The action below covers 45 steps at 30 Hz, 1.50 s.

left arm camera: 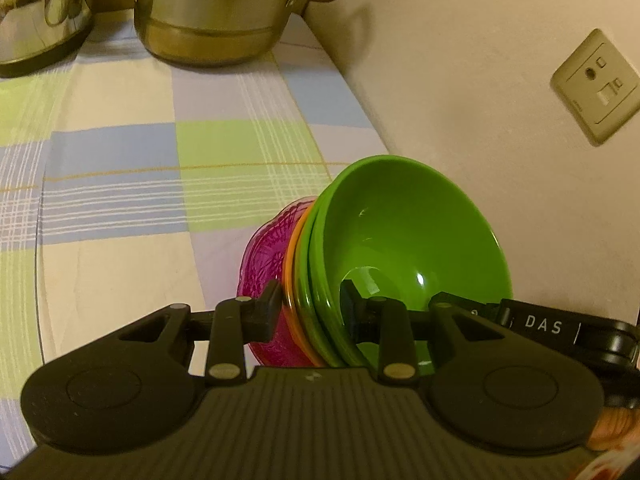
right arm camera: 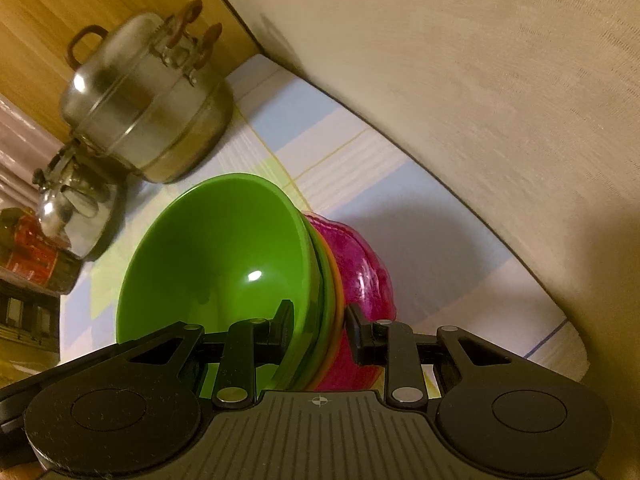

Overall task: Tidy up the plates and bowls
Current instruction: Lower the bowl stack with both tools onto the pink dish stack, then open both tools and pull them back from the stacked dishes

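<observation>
Both grippers, left (left arm camera: 310,302) and right (right arm camera: 320,318), fingers clamped on bowl stack (left arm camera: 400,240) rims, tilted; could slip apart onto worktop (left arm camera: 140,160).

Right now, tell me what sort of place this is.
Probably a home kitchen or dining corner: a steel steamer pot and a kettle stand on a checked tablecloth, with a wall socket beside it.

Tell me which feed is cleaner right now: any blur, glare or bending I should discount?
Left wrist view: sharp, warm yellowish light, small glints inside the green bowl, table edge bowed by the fisheye. Right wrist view: softer, with the steel pot and kettle smeared, one bright glint in the bowl, and its shadow on the tablecloth.
</observation>
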Each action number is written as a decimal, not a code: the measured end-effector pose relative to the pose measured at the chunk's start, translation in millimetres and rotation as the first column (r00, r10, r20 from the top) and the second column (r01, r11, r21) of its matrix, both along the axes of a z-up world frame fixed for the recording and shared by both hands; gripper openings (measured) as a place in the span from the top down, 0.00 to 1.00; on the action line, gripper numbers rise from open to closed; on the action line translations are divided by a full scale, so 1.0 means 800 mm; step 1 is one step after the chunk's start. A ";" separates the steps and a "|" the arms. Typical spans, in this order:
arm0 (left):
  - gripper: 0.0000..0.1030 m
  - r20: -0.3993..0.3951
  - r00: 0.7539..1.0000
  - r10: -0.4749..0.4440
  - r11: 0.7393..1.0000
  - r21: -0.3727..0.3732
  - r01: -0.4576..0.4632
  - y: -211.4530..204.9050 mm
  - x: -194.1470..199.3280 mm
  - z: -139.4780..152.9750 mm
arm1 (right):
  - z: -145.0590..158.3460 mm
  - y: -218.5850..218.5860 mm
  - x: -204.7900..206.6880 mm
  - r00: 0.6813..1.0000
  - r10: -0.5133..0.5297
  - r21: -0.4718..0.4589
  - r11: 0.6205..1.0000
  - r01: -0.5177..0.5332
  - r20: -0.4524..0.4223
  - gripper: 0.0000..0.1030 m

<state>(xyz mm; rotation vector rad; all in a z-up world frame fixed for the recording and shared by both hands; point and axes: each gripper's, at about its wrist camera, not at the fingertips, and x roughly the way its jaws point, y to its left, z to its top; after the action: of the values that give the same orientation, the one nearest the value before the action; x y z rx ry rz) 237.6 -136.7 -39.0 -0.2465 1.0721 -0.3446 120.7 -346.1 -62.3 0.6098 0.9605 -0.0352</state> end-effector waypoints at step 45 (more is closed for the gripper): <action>0.34 0.205 0.977 0.054 0.997 0.038 -0.064 0.056 -0.113 0.079 | 0.072 0.028 -0.098 0.976 0.038 -0.173 0.985 0.000 0.214 0.46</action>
<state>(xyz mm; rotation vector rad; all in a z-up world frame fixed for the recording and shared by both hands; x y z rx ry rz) 146.8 -91.7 23.9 -0.1981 0.8673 -0.2856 41.9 -323.6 -4.5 0.4344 0.7431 -0.0335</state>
